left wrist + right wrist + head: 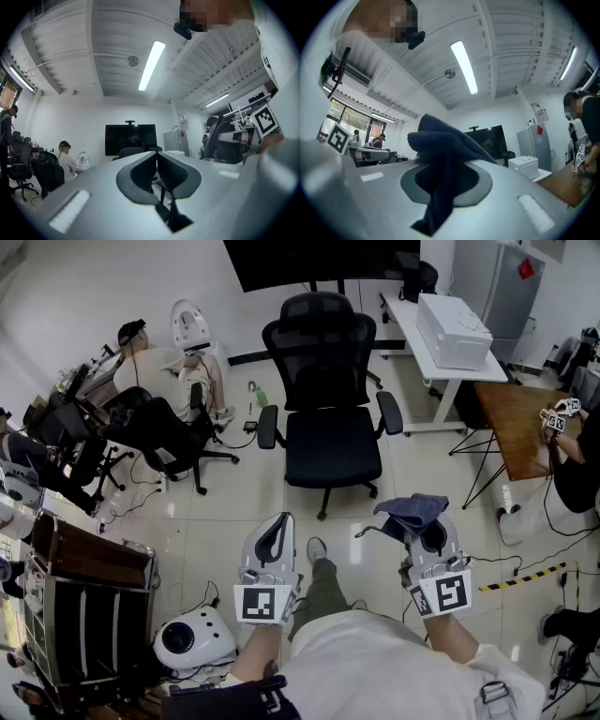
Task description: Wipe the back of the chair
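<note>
A black mesh office chair [323,381] stands in the middle of the floor, its seat facing me and its back on the far side. My right gripper [418,517] is shut on a dark blue cloth [412,511], which bunches above the jaws and hangs between them [440,173]. My left gripper [273,530] is shut with nothing in it; its jaws meet in the left gripper view [156,176]. Both grippers are held up near my body, well short of the chair.
A seated person [164,371] and another black chair [155,432] are at the left. A white desk [427,338] with a white box [452,329] stands right of the chair, and a wooden table [516,423] further right. A white device [192,638] lies at lower left.
</note>
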`<action>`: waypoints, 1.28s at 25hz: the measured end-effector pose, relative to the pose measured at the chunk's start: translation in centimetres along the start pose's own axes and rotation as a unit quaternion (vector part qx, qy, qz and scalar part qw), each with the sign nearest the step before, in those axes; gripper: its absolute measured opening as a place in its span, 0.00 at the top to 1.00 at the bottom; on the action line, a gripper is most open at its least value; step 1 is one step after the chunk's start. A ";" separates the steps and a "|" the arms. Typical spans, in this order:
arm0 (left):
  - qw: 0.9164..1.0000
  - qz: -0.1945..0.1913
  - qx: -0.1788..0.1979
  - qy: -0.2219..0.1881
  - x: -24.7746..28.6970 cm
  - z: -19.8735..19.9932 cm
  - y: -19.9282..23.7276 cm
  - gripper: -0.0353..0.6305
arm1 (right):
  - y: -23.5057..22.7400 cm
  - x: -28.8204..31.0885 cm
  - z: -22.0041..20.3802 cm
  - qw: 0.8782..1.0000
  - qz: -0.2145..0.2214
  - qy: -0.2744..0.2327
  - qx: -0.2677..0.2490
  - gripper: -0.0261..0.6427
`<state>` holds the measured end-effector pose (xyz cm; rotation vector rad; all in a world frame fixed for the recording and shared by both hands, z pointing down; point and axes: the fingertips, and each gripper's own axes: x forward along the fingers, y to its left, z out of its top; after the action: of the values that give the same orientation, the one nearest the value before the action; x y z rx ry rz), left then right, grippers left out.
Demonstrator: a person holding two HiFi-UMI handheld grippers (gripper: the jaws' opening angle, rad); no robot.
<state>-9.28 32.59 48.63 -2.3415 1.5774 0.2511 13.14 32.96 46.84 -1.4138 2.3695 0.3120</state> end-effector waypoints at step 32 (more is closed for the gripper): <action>0.999 -0.028 -0.031 0.010 29.3 -10.1 21.3 0.84 | -8.9 31.5 -11.8 0.999 -0.041 0.029 -0.009 0.89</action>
<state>-18.15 -3.86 45.72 -2.4379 1.5323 0.2697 5.04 -0.76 44.45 -1.5427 2.3521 0.2735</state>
